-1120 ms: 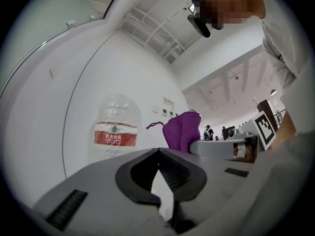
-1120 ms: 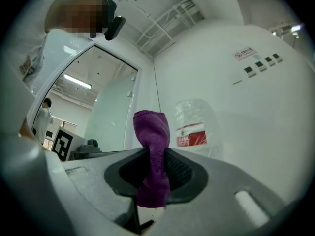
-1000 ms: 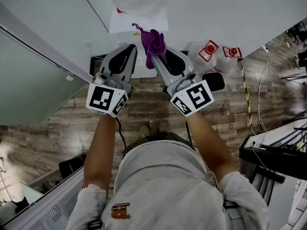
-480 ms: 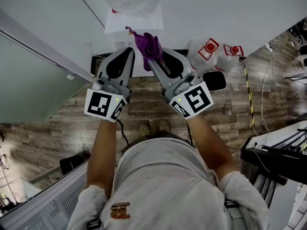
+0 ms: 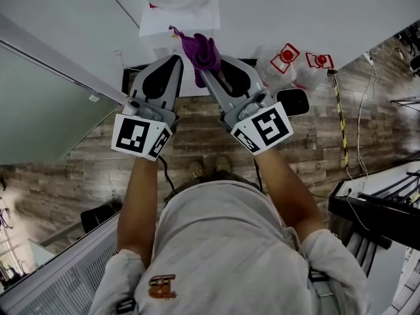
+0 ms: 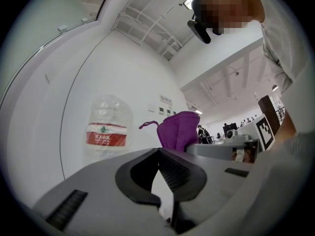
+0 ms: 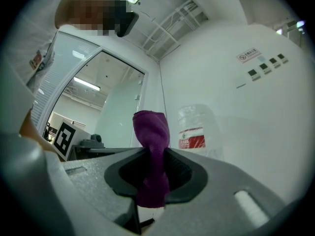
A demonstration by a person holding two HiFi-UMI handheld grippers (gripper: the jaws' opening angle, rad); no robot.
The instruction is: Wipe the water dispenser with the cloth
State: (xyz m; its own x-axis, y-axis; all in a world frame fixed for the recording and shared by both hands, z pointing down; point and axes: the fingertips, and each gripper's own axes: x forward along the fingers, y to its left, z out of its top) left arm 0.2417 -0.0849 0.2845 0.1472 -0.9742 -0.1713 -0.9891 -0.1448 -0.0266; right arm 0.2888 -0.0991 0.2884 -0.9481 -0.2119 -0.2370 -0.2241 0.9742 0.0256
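Your right gripper (image 7: 156,154) is clamped on the crumpled purple cloth (image 7: 151,132), holding it up just before the white water dispenser (image 5: 177,28) with its clear plastic bottle (image 6: 108,127). Your left gripper (image 6: 158,151) is beside it, jaws together and empty.

1. The water dispenser (image 5: 172,31) stands straight ahead of the 2 hand-held grippers, against the white wall (image 5: 315,12); nothing can pass through there.
2. Its bottle (image 6: 109,127) rises on top and closes the way over it.
3. On the left, a glass partition (image 5: 46,110) slants in; only a narrow strip of wall shows beside the dispenser.
4. On the right, spare bottles (image 5: 283,61) lie just beside the dispenser, and a striped pole (image 5: 338,110) stands further out.
5. The wooden floor (image 5: 197,143) under the hand-held grippers shows bare.
6. The purple cloth (image 5: 202,50) sticks out of the right hand-held gripper (image 5: 211,71) and fills the gap toward the left hand-held gripper (image 5: 174,60).
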